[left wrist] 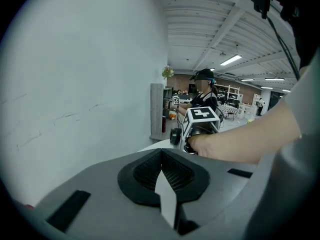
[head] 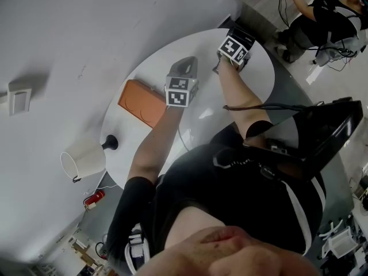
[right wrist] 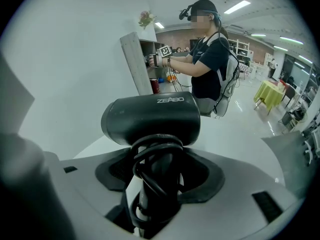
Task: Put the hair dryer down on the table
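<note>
- At the 1 o'clock edge of the round white table (head: pixel 201 111), as the head view shows it, the right gripper (head: pixel 233 49) holds the hair dryer (right wrist: pixel 150 116). Its jaws are clamped on the handle, which has the black cord (right wrist: pixel 156 143) wound round it. The barrel lies crosswise above the jaws.
- Near the table's middle, the left gripper (head: pixel 183 79) is empty, with its jaws pressed together and nothing between them.
- No view settles whether the hair dryer touches the tabletop.
- Step in hand, as judged: lowering to the surface. It should come down slowly until the barrel or the handle end bears on the table, then tilt to lie on its side. Only then should the jaws part, and the gripper should draw back along the handle's line so the cord loops do not snag.
- Risk noted: the spot is close to the rim, so a place further toward 7 o'clock looks safer. The orange box (head: pixel 141 102) at 9 o'clock is well apart and is no obstacle.
- Writing: pale lettering (right wrist: pixel 170 100) on the barrel reads "ZEABO". The marker cube (head: pixel 177 92) carries black-and-white squares only. Nothing else is legible.
</note>
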{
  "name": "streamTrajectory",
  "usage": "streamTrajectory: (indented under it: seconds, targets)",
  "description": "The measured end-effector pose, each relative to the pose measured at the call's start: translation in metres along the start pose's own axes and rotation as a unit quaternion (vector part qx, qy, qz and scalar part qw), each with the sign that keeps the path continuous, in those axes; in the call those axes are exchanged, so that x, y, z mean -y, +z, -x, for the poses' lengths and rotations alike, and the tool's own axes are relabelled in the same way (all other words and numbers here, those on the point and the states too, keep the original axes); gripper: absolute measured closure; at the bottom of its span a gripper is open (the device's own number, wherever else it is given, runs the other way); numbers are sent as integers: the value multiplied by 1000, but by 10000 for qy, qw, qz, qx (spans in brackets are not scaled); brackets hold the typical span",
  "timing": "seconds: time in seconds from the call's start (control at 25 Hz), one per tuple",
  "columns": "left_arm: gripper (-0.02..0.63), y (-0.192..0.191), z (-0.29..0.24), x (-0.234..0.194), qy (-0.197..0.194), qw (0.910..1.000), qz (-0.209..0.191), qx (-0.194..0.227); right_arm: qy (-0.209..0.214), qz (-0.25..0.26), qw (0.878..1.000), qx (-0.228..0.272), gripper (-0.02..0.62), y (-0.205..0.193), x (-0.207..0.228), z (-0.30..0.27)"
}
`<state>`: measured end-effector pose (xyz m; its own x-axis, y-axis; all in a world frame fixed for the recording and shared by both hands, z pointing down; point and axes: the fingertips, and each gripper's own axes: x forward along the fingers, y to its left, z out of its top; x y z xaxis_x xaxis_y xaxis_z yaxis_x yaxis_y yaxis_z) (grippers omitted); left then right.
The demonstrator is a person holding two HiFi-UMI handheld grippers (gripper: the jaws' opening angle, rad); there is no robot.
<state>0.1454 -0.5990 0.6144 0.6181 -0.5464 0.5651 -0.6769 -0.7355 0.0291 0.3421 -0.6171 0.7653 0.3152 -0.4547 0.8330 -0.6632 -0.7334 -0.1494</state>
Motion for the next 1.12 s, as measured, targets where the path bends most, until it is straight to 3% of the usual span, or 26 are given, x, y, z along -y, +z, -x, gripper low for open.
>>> streamTrajectory:
  seconds: [0.72,0.92,1.12]
  targets:
    - [574,-12,20,-13,46,9998,175,53,-482,-53,9988,-51,318,-2,-2,-5]
    - [574,-14,29,-18,74,9996,257,111,-335,-29,9994,-79,316,-3,-6,-4]
    - [574,-14,40,-19,125,9990,376,202,46,-49,10000,-37,275,-2,-13,-2]
